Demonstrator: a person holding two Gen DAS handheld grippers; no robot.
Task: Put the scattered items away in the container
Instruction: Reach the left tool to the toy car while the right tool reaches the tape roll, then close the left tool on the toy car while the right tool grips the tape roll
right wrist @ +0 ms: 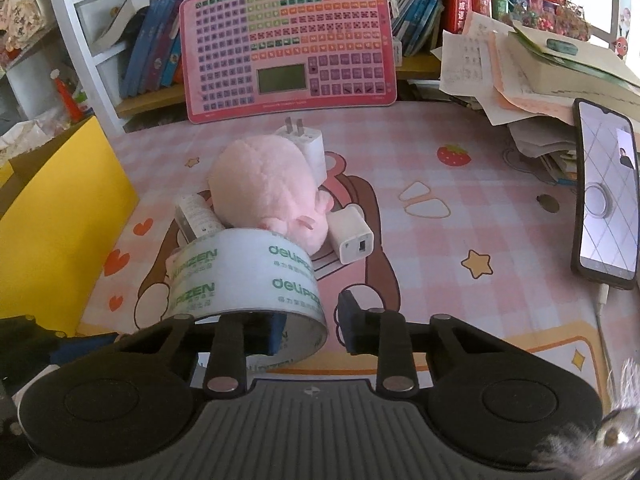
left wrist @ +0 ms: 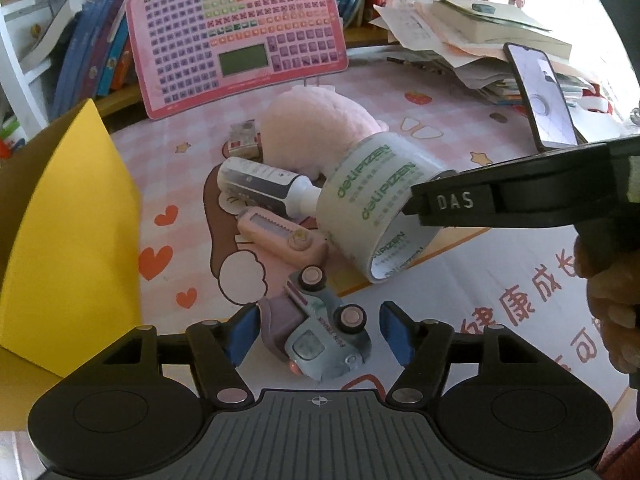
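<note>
My left gripper [left wrist: 314, 332] is open, its blue pads [left wrist: 240, 330] on either side of a grey-and-purple toy truck [left wrist: 320, 332] lying on its side on the pink mat. My right gripper [right wrist: 312, 326] has one finger inside a white tape roll [right wrist: 244, 280] and one outside; the wall sits loosely in the wide gap, and the roll [left wrist: 368, 208] looks lifted and tilted. A pink plush [right wrist: 268, 188], a bottle [left wrist: 260, 184], a pink box cutter [left wrist: 280, 236], two white chargers [right wrist: 352, 236] and a small box [right wrist: 196, 212] lie scattered. The yellow container [left wrist: 76, 232] stands at left.
A pink keyboard-like toy board [right wrist: 288, 40] leans against the bookshelf at the back. A phone [right wrist: 606, 196] stands propped at right with a cable, beside a pile of papers and books [right wrist: 520, 60]. The mat [right wrist: 460, 280] covers the table.
</note>
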